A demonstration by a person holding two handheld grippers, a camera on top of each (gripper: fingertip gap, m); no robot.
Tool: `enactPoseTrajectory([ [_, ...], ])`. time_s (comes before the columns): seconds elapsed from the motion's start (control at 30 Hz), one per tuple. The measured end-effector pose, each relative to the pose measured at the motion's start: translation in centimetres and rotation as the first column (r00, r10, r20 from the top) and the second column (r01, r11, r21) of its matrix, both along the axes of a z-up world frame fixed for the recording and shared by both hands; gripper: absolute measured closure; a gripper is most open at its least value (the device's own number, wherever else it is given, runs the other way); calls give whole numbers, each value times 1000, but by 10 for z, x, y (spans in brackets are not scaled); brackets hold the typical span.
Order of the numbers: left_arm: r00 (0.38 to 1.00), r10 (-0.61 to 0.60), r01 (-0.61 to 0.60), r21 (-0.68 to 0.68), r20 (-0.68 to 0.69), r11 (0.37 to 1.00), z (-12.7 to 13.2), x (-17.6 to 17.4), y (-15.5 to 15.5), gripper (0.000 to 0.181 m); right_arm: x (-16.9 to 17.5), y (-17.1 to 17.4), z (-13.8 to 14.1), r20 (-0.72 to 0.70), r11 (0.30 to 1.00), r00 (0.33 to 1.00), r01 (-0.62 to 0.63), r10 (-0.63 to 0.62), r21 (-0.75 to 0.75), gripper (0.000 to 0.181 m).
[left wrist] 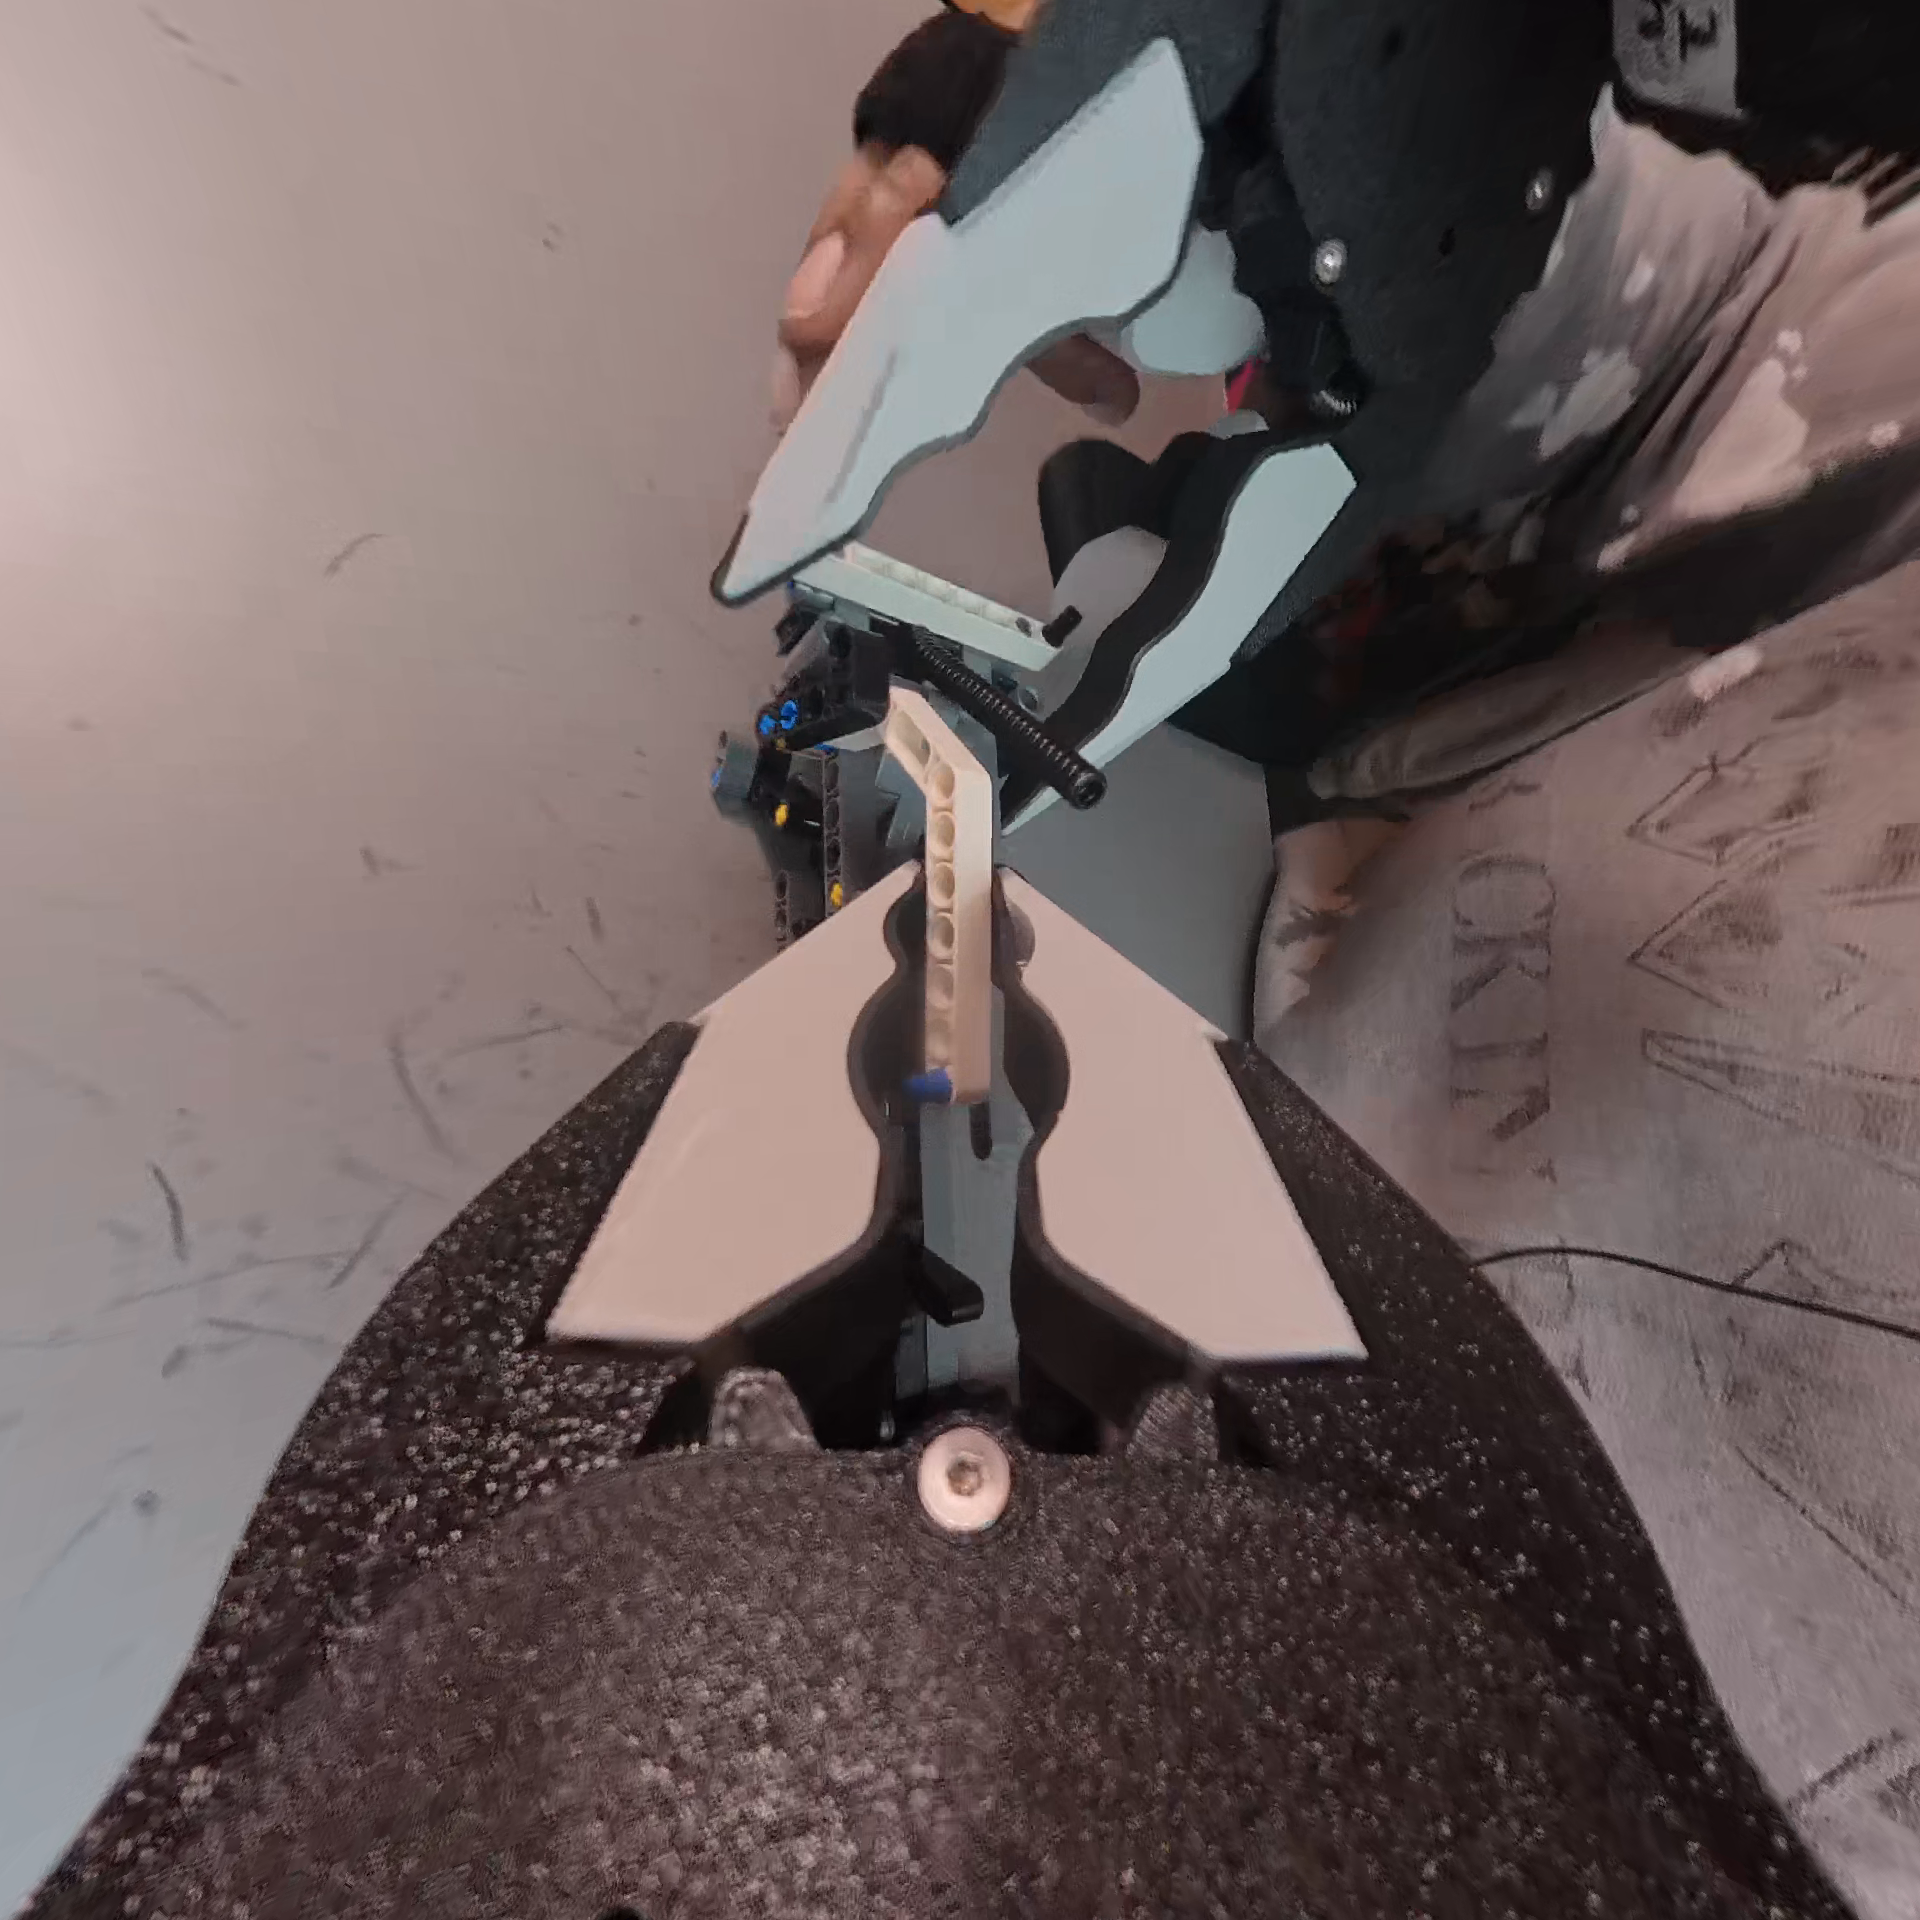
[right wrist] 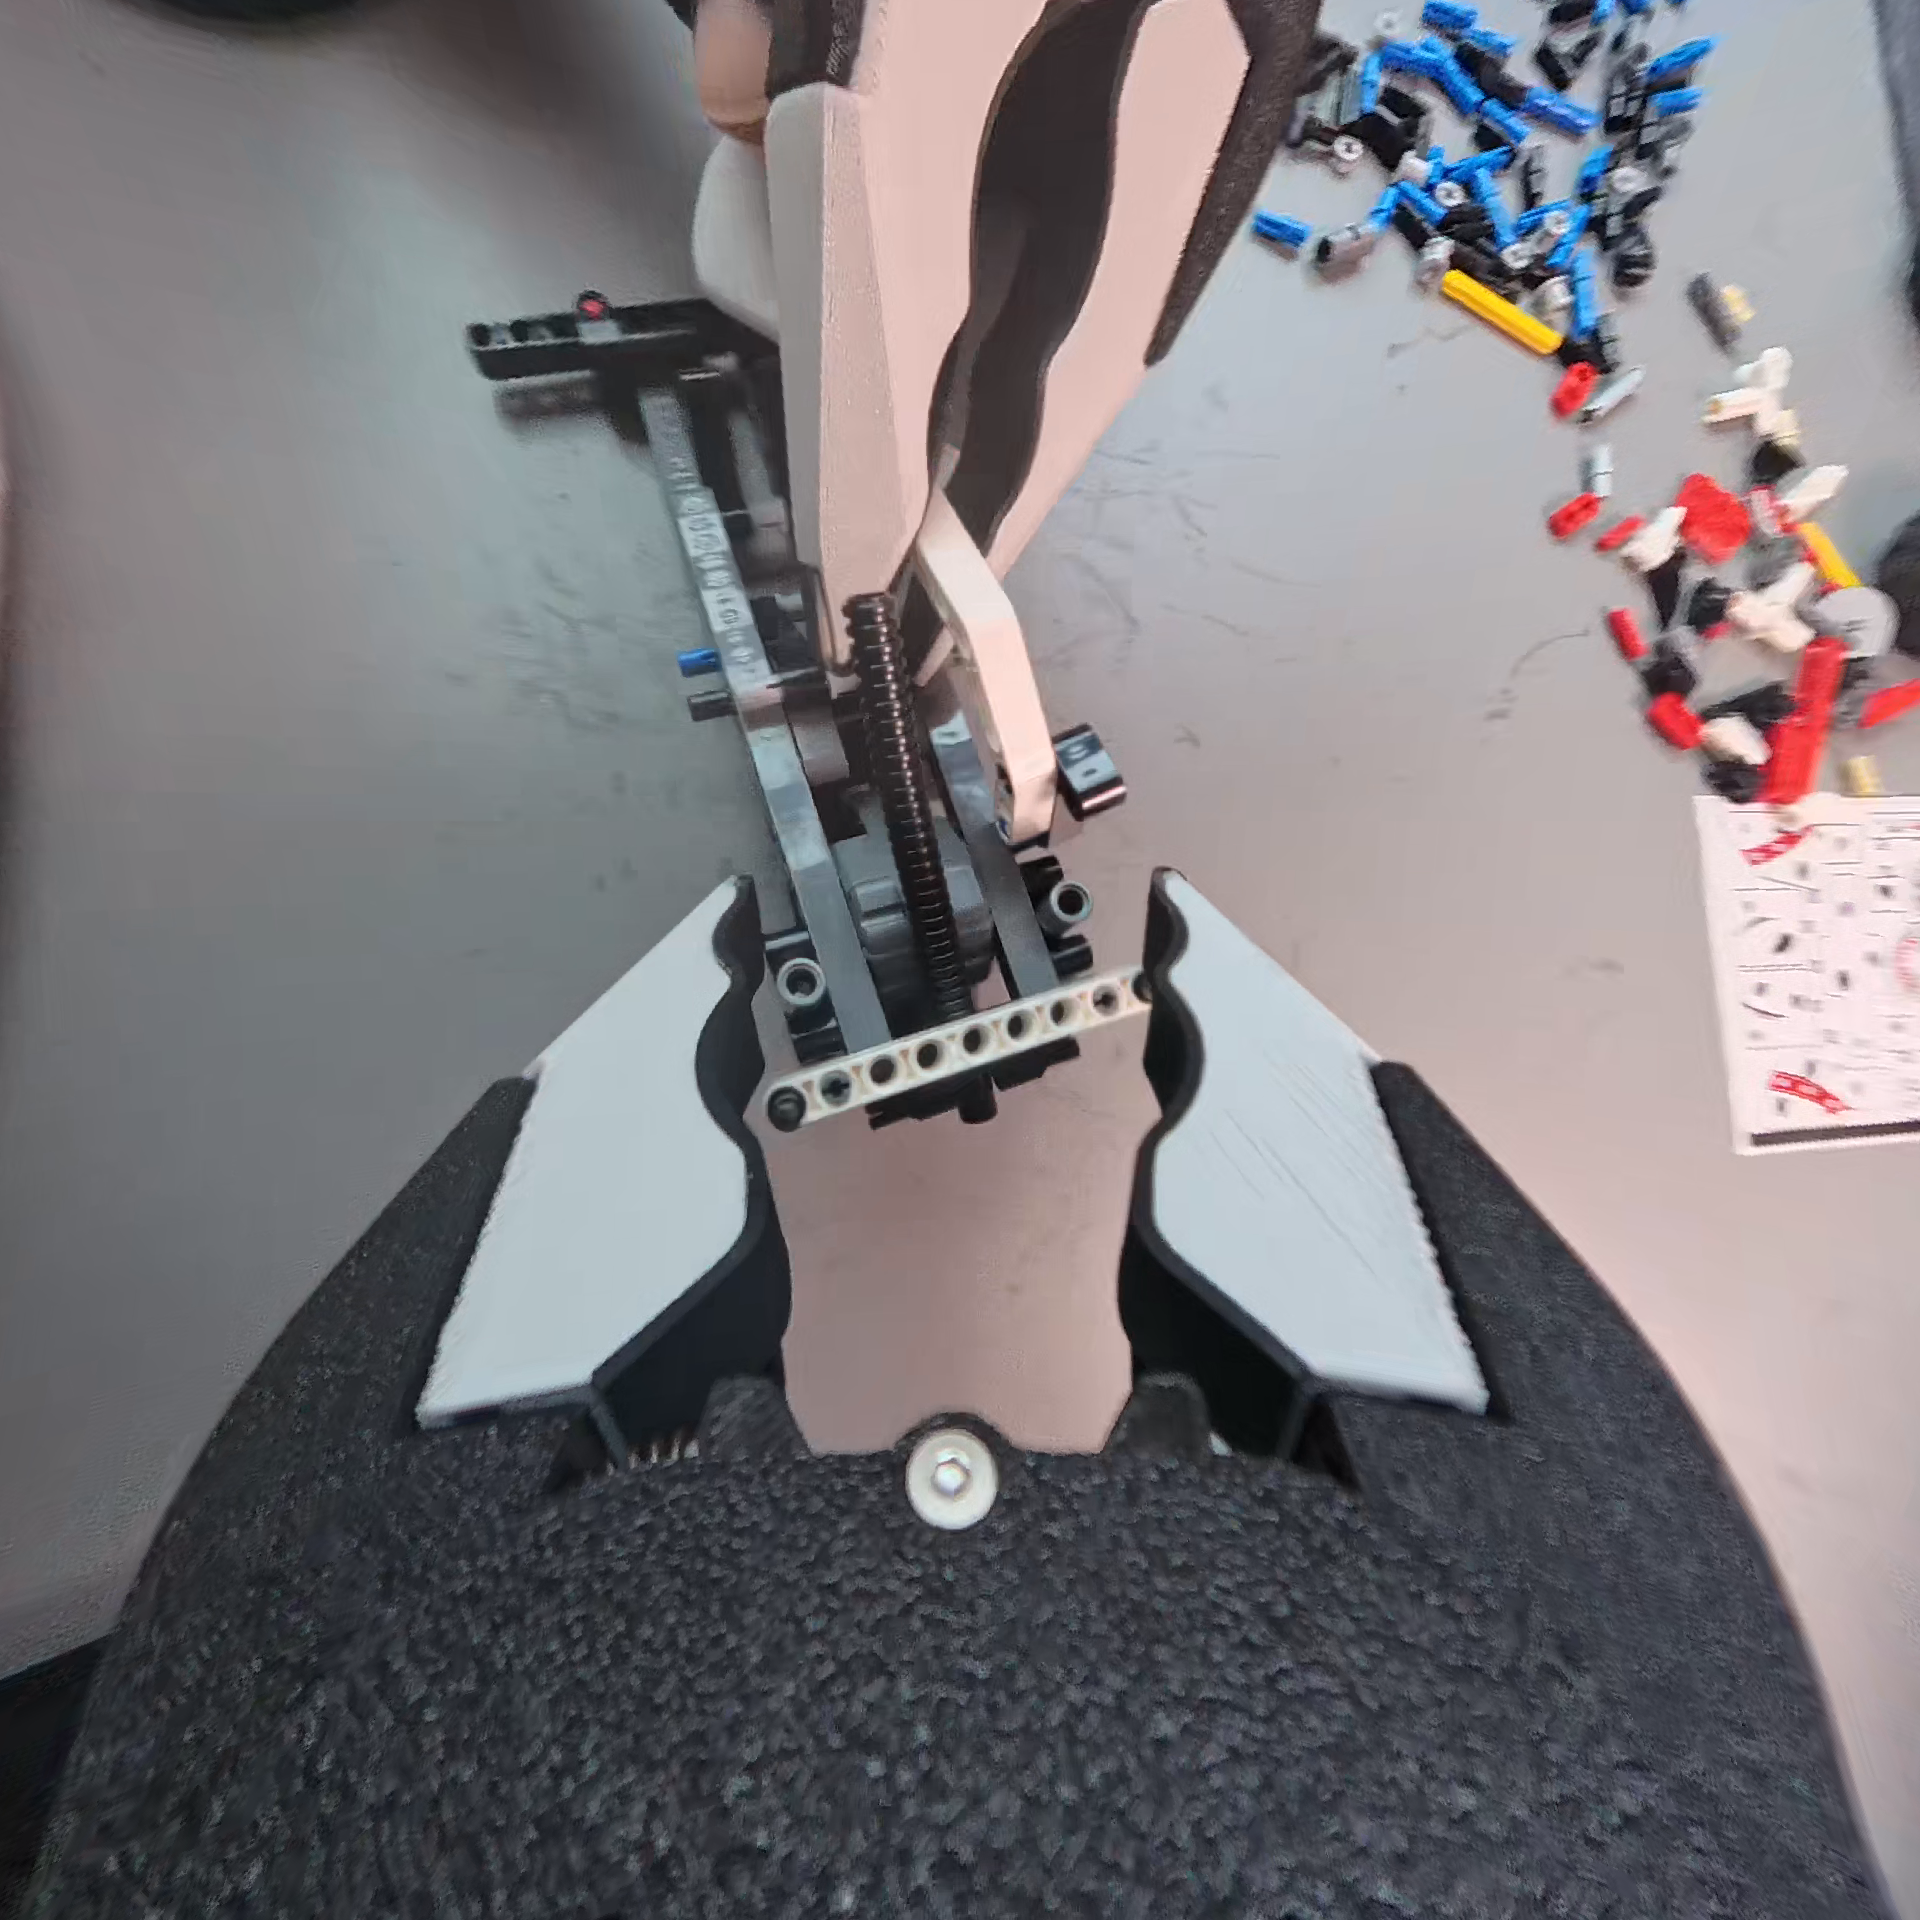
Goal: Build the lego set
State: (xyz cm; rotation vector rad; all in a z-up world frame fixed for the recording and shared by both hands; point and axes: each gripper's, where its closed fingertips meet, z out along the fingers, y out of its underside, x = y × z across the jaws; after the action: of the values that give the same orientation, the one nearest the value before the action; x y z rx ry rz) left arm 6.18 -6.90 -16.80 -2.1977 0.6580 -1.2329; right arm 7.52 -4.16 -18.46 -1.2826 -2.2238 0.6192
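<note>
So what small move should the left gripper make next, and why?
Probably press the bent white beam sideways onto the grey frame. The left gripper is shut on it, its blue pin looks unseated, and the right gripper steadies the assembly's end beam.

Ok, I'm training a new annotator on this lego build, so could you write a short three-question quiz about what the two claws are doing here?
1. True or false: the left claw is open and empty.
2. What does the right claw grip? A) a yellow axle B) the white straight beam C) the printed sheet
3. Fill in: the coiled spring on the model is ___ in colour.
Key: 1 false, it is shut on the white angled beam. 2 B. 3 black.
</note>
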Motion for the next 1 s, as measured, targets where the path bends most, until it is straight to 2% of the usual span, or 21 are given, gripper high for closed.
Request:
enactPoseTrajectory([
  [0.1,995,80,-77,-47,57,996,2,-4,8,172,-2,19,13,-59,990,994,96,-91,101,107],
  [0.17,993,106,-103,-54,56,993,0,-4,8,172,7,30,17,-72,967,971,234,-227,103,106],
  [0.2,992,115,-112,-50,60,992,0,-4,7,172,12,32,16,-71,947,949,313,-308,70,107],
  [0.27,989,133,-130,-56,65,990,0,-3,7,172,19,19,11,-43,888,889,450,-456,-95,106],
  [0.33,990,128,-124,-66,64,990,0,-2,5,172,20,7,4,-50,868,874,471,-483,-159,107],
  [0.37,990,124,-120,-71,60,990,0,0,4,172,19,11,3,-90,884,881,457,-465,-96,115],
  [0.43,992,120,-115,-82,48,990,1,3,2,172,20,20,-2,-104,943,944,323,-314,82,128],
  [0.53,990,137,-134,-86,30,987,2,9,-1,172,14,29,-3,-66,987,995,86,-78,138,127],
  [0.63,987,157,-153,-103,34,983,-2,22,-6,172,2,36,-4,-32,971,984,-170,178,169,128],
  [0.73,965,251,-239,-135,80,962,-6,27,2,170,-15,45,-5,34,918,946,-321,323,232,128],
  [0.83,922,356,-333,-155,153,930,-1,20,10,177,-22,60,3,85,902,950,-311,300,299,120],
  [0.93,882,405,-372,-170,240,912,7,16,11,177,-18,55,28,-25,980,986,-163,167,118,115],
  [1.0,834,424,-361,-231,354,904,22,15,12,177,-14,43,45,-122,996,989,-85,83,-9,118],
])
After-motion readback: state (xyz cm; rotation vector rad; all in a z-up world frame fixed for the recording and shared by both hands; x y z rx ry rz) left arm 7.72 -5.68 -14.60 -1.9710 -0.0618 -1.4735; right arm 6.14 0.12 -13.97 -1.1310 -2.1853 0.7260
